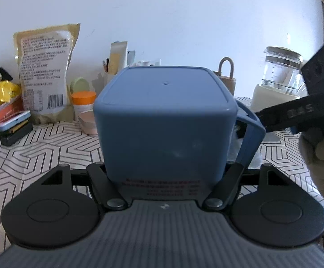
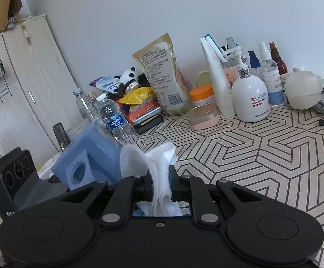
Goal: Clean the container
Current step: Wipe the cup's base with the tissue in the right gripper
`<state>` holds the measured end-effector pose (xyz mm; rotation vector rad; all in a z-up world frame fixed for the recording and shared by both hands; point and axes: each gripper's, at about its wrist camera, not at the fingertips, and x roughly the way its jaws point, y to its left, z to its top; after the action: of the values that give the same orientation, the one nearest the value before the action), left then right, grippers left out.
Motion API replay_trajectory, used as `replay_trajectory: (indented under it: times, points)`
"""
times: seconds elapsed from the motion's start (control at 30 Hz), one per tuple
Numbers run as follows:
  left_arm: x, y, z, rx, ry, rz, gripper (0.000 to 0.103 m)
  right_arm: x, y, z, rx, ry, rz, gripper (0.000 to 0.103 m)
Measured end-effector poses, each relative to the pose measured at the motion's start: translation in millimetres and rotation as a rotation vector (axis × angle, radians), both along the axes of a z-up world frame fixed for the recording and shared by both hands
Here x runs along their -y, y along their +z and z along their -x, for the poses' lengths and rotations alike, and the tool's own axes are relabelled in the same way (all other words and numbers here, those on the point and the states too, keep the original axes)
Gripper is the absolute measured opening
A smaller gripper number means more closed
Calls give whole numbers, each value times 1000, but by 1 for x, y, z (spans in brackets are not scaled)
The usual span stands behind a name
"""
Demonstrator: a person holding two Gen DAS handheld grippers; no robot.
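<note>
My left claw (image 1: 165,167) is clamped on both sides of the blue square plastic container (image 1: 164,120), holding it up above the geometric-patterned tabletop (image 1: 39,147) with one flat face turned up and its loop handle (image 1: 250,134) sticking out to the right. My right claw (image 2: 160,187) is squeezed tight on a wad of white paper towel (image 2: 159,169), sitting just beside the container's handle side. In the right wrist view the container (image 2: 88,156) shows up low on the left. Along the wall there's a tan food pouch (image 2: 162,76), an orange-lidded jar (image 2: 201,93) and a white pump bottle (image 2: 250,93).
</note>
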<state>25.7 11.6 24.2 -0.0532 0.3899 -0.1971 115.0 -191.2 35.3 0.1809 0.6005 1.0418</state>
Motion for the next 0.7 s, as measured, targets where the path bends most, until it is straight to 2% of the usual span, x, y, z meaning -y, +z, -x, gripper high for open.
replay_trajectory:
  times: [0.17,0.43,0.63,0.7]
  points:
    - [2,0,1,10,3,-10,71,8,16,12,56,56,-101,15]
    - [18,1,13,67,-9,-107,71,13,37,31,170,32,-128,15]
    - [26,1,14,44,-27,-139,71,1,53,52,321,-8,-42,15]
    - [28,1,15,48,-28,-151,71,-1,57,59,358,-2,-41,15]
